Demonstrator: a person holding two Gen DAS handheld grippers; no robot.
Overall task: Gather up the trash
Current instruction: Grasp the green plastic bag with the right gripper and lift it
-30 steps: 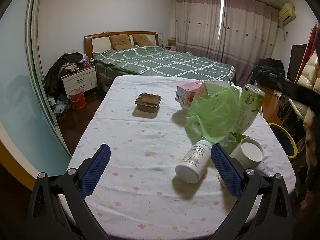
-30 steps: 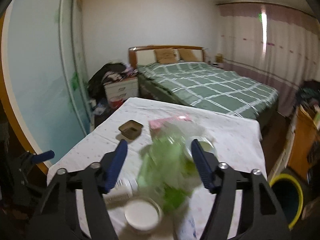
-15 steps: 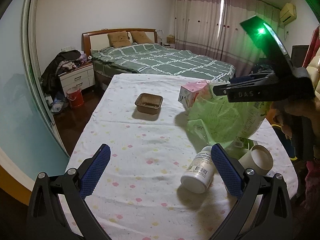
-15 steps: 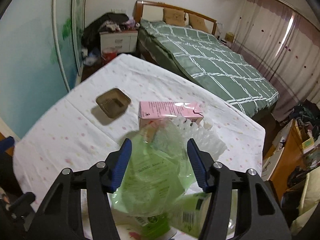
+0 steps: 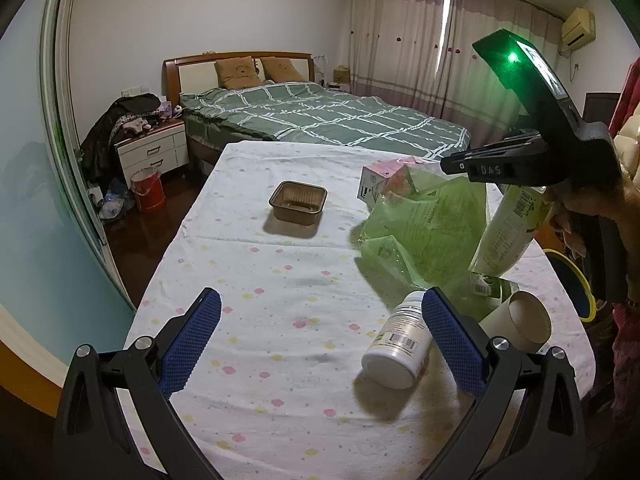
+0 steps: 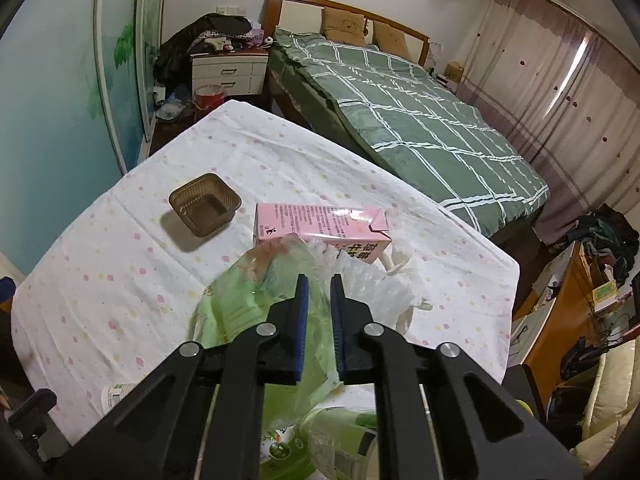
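**Right gripper closes on the green bag**

From the left wrist: the left gripper [image 5: 320, 336] hovers with its fingers wide apart and empty. A white bottle [image 5: 398, 344] lies at its 3 o'clock, just beside the right pad.

From the right wrist: the right gripper [image 6: 319, 312] is closing, with the thin film of the green plastic bag [image 6: 240, 304] between the fingers. The pink carton [image 6: 320, 228] lies at 12 o'clock. I judge the next move is lifting the bag to open it.
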